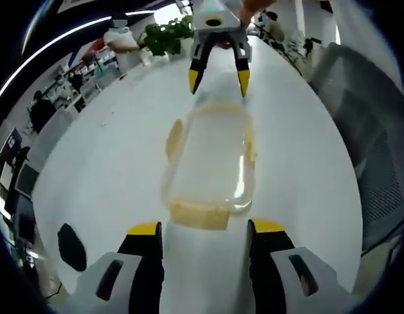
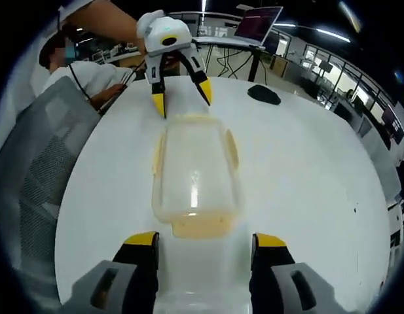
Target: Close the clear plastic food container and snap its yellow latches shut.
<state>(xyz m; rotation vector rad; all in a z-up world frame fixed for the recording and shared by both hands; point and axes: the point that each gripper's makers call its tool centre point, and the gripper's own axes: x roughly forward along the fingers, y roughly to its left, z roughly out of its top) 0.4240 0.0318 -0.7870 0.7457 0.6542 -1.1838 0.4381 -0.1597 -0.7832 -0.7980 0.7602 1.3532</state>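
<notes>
The container [image 1: 209,163] lies on the white table [image 1: 110,163] between both tongs, lid on. The left tongs [image 1: 205,229] and right tongs [image 2: 205,242] gape apart, each facing an end latch [image 1: 200,214]; press squarely, together.

We see bright, even overhead light from ceiling strips curving along 10 to 12 o'clock, washing the white tabletop [image 1: 123,170] nearly shadowless, a vertical glare streak on the clear container [image 2: 192,176], soft overall focus, and strong fisheye bending with smeared detail toward every edge.
</notes>
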